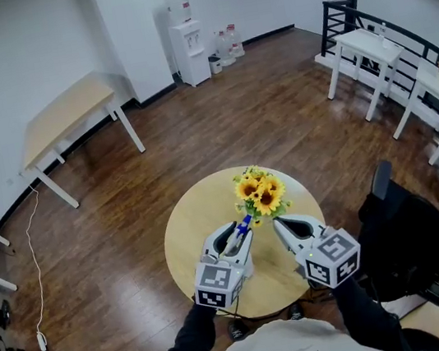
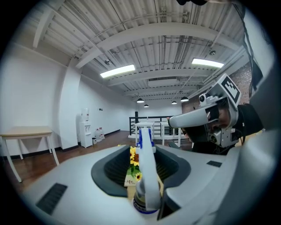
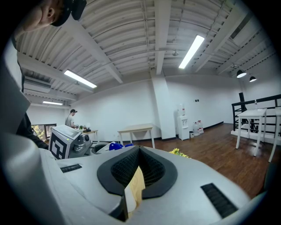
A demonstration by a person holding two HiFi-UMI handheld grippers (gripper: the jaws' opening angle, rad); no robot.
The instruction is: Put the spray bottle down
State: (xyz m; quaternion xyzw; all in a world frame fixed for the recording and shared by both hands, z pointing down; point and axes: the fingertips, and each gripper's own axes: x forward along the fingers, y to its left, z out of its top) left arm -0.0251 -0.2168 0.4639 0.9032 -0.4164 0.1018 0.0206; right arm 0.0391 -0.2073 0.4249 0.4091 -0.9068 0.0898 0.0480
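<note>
Left gripper: jaws apart, pads clear of the white spray bottle with blue trigger, which stands upright between them over the round wooden table, base hidden, probably resting. Right gripper hangs alongside, jaws together, empty.

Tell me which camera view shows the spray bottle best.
The left gripper view: the spray bottle stands large in the middle, between the fingers of the left gripper. The head view shows it small, mainly its blue top. The right gripper view shows only a blue bit.
</note>
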